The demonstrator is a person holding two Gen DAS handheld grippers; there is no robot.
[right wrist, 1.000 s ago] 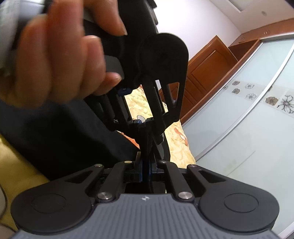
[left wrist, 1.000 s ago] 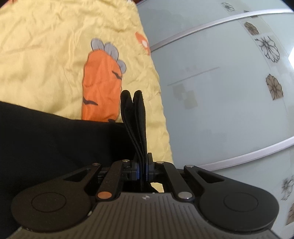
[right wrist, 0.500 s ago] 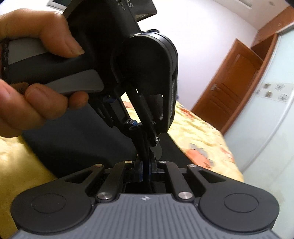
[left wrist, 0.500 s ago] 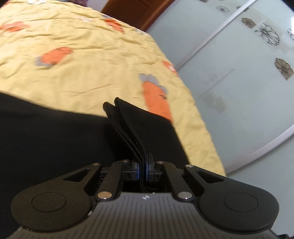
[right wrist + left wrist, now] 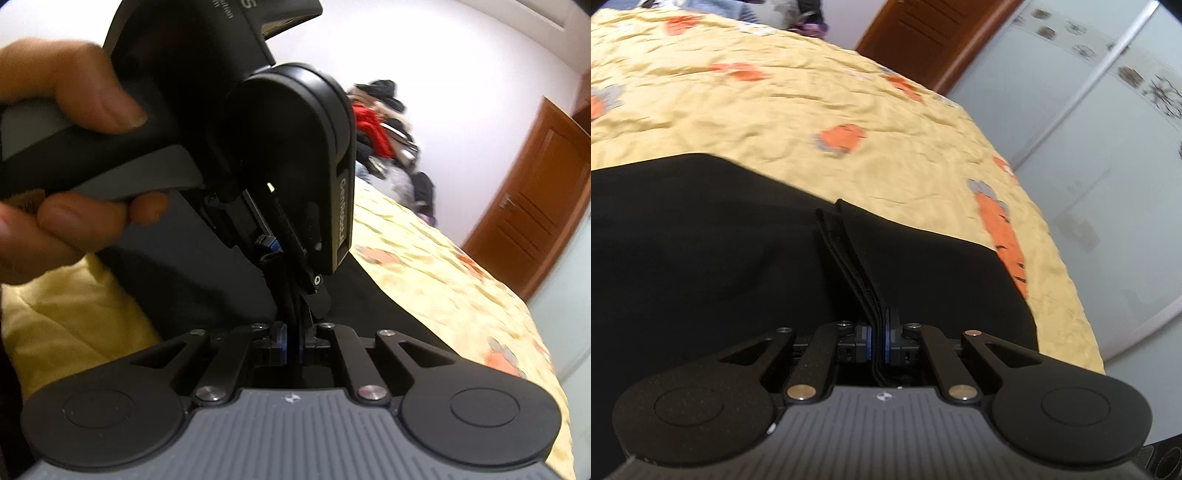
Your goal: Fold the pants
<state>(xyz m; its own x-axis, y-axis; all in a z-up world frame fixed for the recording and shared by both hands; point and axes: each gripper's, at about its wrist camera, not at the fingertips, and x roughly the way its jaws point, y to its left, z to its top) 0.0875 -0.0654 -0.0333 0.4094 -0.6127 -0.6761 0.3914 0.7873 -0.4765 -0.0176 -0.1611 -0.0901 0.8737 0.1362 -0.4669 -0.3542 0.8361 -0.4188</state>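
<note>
Left gripper [image 5: 877, 332]: jaws clamped on a doubled black edge of the pants [image 5: 701, 251]; layered hem sticks up between them. Right gripper [image 5: 293, 332]: jaws clamped on the same black cloth, just beside the left gripper's, which fills the upper middle of the right view. A hand [image 5: 62, 147] wraps the left gripper's grey handle, thumb on top, fingers on the trigger.

Pants spread dark and flat on the bed [image 5: 775, 110], both held edges lifted off it. Bedcover yellow, crumpled, with orange carrot prints. Pale sliding panels [image 5: 1108, 166] with flower motifs run along the bed's right side. Brown door [image 5: 535, 206] at the far corner. Heap of clothes [image 5: 384, 125], red among them, beyond the bed against a white wall.
</note>
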